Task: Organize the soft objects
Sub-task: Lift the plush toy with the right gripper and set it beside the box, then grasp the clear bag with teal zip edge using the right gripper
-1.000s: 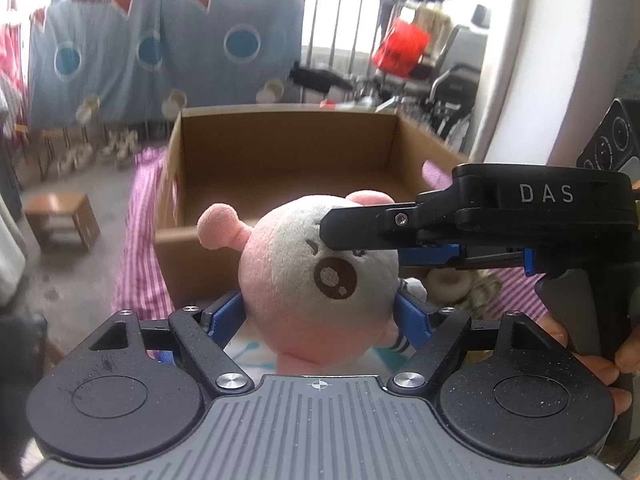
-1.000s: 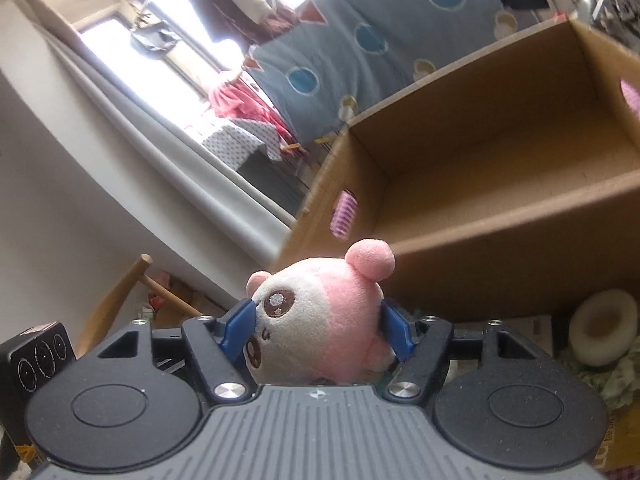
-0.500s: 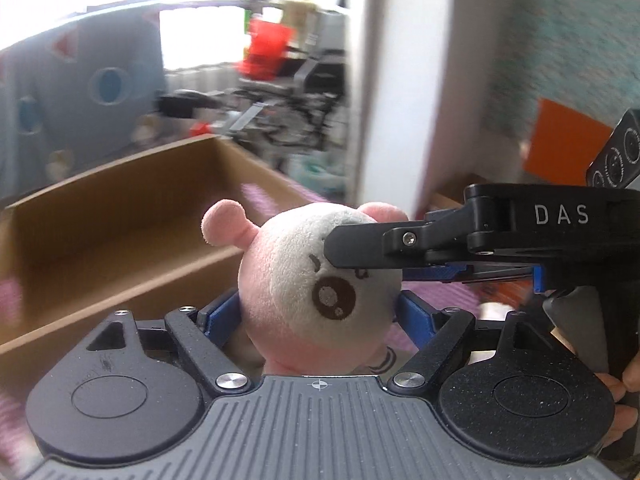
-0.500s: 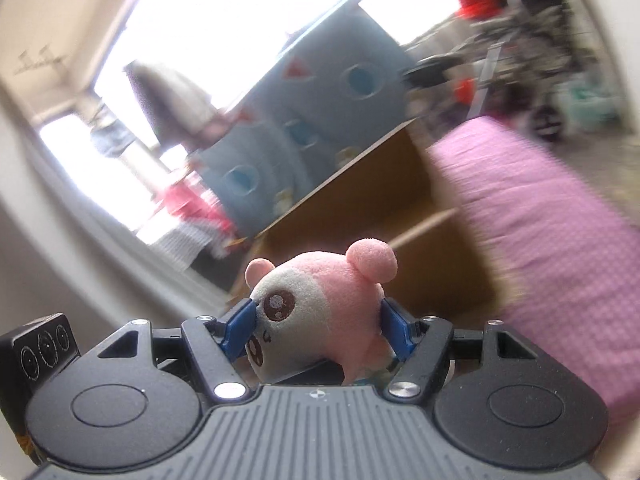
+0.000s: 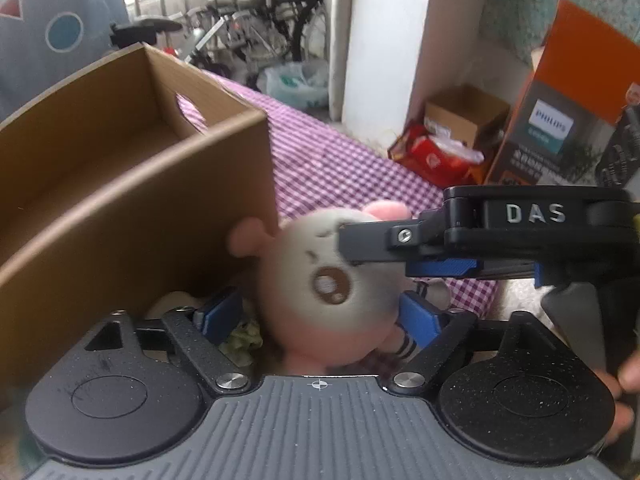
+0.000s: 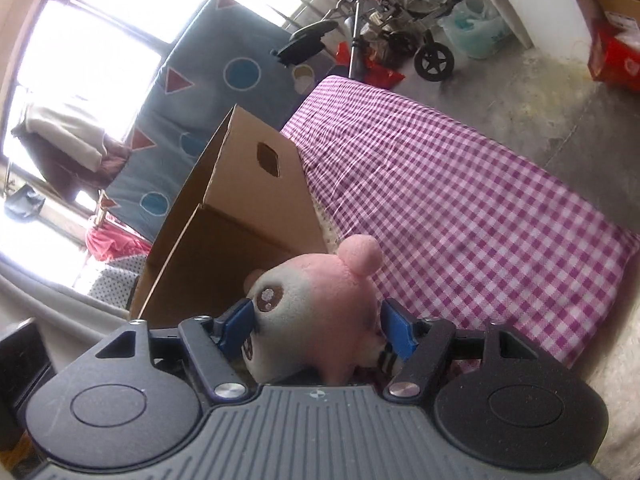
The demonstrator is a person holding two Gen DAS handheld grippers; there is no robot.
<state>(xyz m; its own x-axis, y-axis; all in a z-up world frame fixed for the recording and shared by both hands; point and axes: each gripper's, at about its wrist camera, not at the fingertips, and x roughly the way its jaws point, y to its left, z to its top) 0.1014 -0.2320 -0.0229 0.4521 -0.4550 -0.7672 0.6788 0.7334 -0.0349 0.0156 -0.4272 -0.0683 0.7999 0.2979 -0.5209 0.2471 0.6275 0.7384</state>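
Note:
A pink and white plush toy point(image 5: 320, 280) hangs beside the right front corner of the open cardboard box point(image 5: 120, 184), above the purple checked cloth point(image 5: 340, 168). The jaws of my left gripper point(image 5: 320, 316) are opening around it, and a gap shows at the left pad. A finger of my right gripper point(image 5: 372, 240) comes in from the right and lies across the toy's head. In the right wrist view the plush toy point(image 6: 316, 304) sits between the pads of my right gripper point(image 6: 316, 328). Those jaws are opening too, with the left pad still against the toy's face. The box point(image 6: 248, 208) stands just behind.
Below the toy lie a cream soft thing point(image 5: 172, 304) and a green one point(image 5: 240, 340). Past the cloth's edge point(image 6: 460, 200) are a white pillar point(image 5: 384, 40), an orange carton point(image 5: 560, 112), a small box point(image 5: 464, 116), red packets point(image 5: 432, 156) and a wheelchair point(image 6: 400, 12). A hand point(image 5: 628, 376) grips the right handle.
Both grippers swung right and down with the toy, from in front of the box's opening to beside its right corner. The left pads have spread and the left one has come off the toy.

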